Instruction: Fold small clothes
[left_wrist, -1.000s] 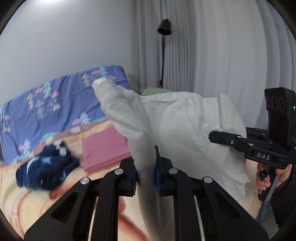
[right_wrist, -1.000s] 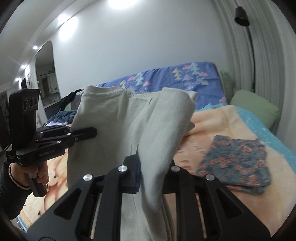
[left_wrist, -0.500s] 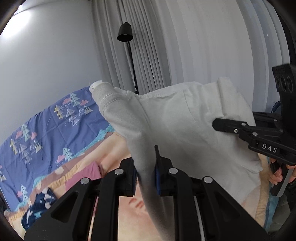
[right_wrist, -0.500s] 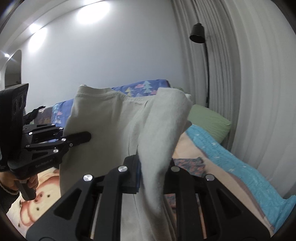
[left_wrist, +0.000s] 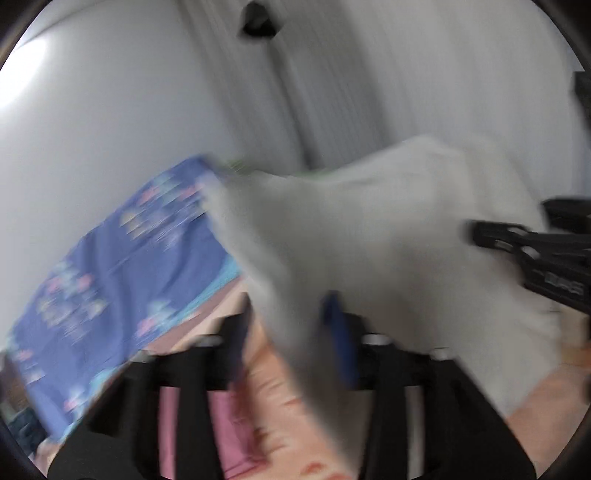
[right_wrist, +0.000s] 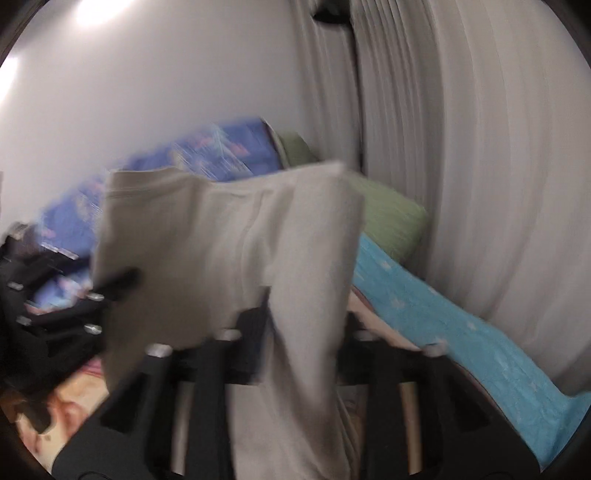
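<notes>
The garment (left_wrist: 388, 236) is a plain pale grey-beige, and both the left gripper (left_wrist: 291, 332) and the right gripper (right_wrist: 303, 325) are black, the left one with a blue pad. Behind lies a blue bedsheet (left_wrist: 122, 266) printed with small pink and pale shapes, beside a green pillow (right_wrist: 388, 218) and a turquoise blanket (right_wrist: 461, 343) with faint white specks. A peach bedcover (left_wrist: 546, 398) carries a folded pink cloth (left_wrist: 229, 424), and the wall (right_wrist: 166, 96) and curtain (right_wrist: 480, 147) are whitish grey.

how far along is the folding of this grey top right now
Early. Done: the pink cloth already lies flat on the bed. In hand: the grey top hangs in the air, off the bed, with the left tongs and right tongs each shut on an edge, and both views blurred. Left: laying it down and making every fold; no crease shows yet.
</notes>
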